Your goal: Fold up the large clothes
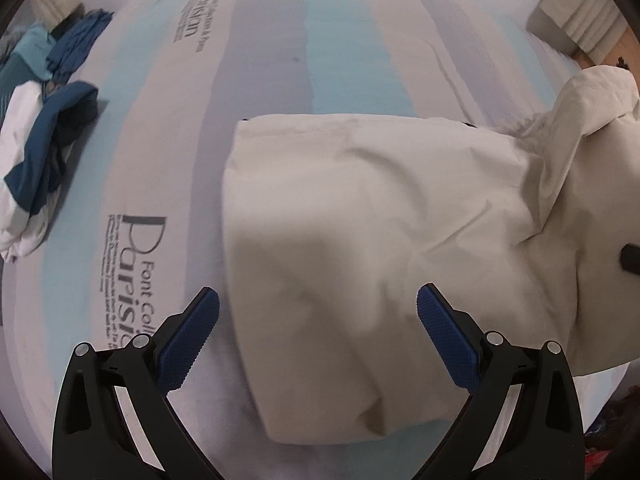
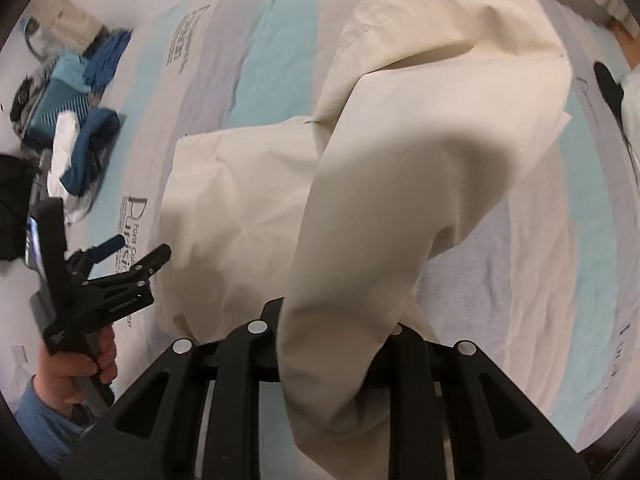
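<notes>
A large cream garment (image 1: 380,220) lies partly folded on a striped bed sheet (image 1: 160,160). My left gripper (image 1: 318,320) is open and empty just above the garment's near left edge; its blue pads (image 1: 192,336) stand wide apart. It also shows at the left in the right wrist view (image 2: 136,252). My right gripper (image 2: 332,344) is shut on a part of the cream garment (image 2: 420,160) and holds it lifted over the rest; the cloth hides its fingertips.
A pile of blue, teal and white clothes (image 1: 44,128) lies at the sheet's left edge, also in the right wrist view (image 2: 80,140). Pale furniture (image 1: 576,20) stands at the far right. A dark object (image 2: 608,84) lies at the right.
</notes>
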